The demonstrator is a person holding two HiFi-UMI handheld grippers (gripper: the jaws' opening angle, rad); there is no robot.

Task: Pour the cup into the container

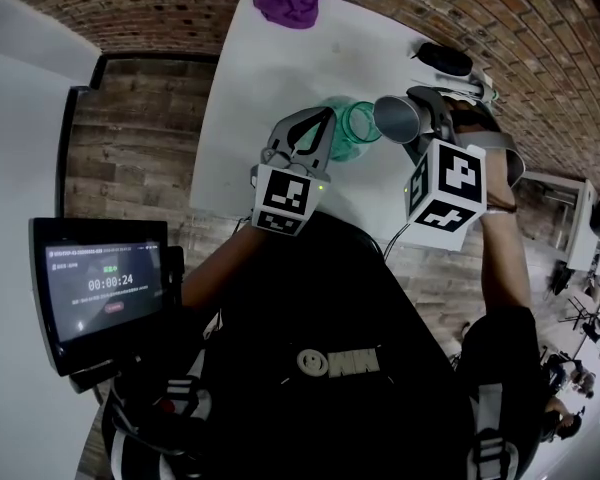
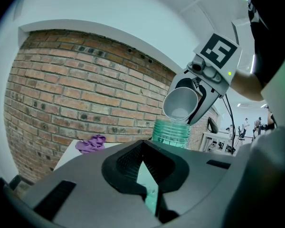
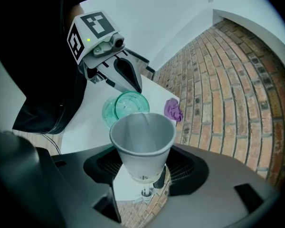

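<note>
Grips, with the right gripper (image 3: pixel 142 175), a grey paper cup (image 3: pixel 142 141) low on its wall, base between the jaws. Judged light, thin-walled and easily crushed; best pinched gently near the base. Tilts mouth-down, long axis slanting, lip just over the green ribbed container (image 3: pixel 126 106) ahead. Clamps, with the left gripper (image 2: pixel 147 184), that container's side.

I count two grippers: a left gripper (image 1: pixel 320 133) and a right gripper (image 1: pixel 422 118). I see one grey cup (image 1: pixel 392 116), one green container (image 1: pixel 356 128), one purple cloth (image 1: pixel 290 3), one white table (image 1: pixel 270 78) and one screen (image 1: pixel 100 288).
</note>
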